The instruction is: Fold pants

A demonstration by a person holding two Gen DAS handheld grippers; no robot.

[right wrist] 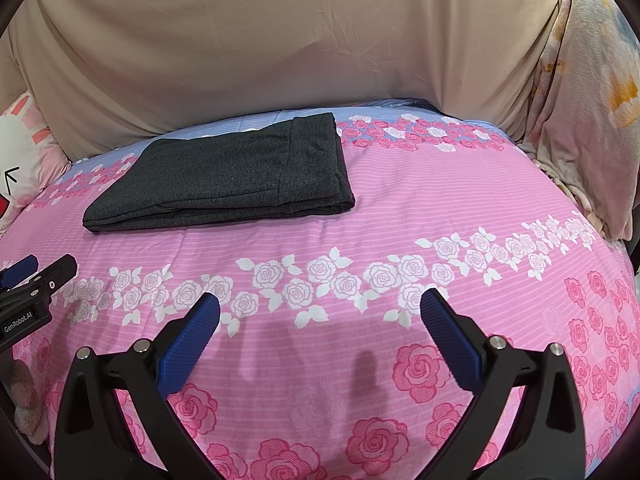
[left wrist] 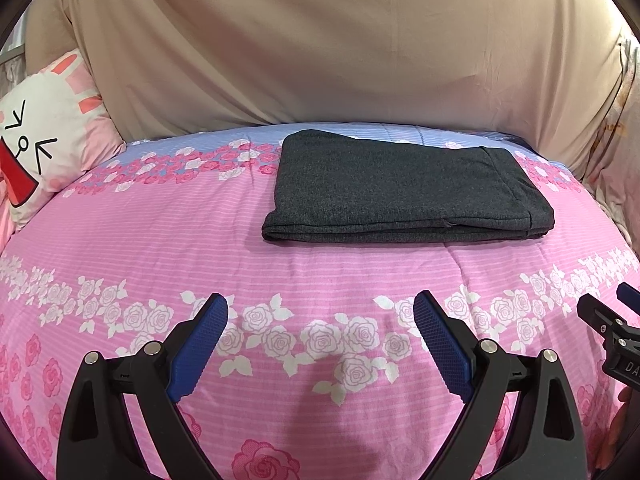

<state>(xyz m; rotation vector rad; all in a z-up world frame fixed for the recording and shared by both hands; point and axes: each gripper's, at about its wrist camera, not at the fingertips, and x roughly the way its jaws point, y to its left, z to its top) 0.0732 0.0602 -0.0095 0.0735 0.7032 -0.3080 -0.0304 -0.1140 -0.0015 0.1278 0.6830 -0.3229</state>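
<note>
Dark grey pants (left wrist: 404, 188) lie folded into a compact rectangle on the floral quilt (left wrist: 280, 248), toward its far edge. Left gripper (left wrist: 320, 320) and right gripper (right wrist: 320, 316) near side of pants, jaws spread, empty; fold looks done

i see the pants (left wrist: 404, 188) as a dark grey, matt knit cloth with a fine heathered grain. the quilt (left wrist: 320, 272) under them is soft printed cotton-like cloth, matt, with faint woven stripes. behind it hangs a beige sheet (left wrist: 320, 40), smooth matt cloth with creases. the cushion (left wrist: 44, 128) at the side looks like soft printed fabric. my left gripper (left wrist: 320, 312) and right gripper (right wrist: 320, 308) are black matt plastic with blue ribbed rubbery pads (right wrist: 188, 344) and shiny metal pins.
</note>
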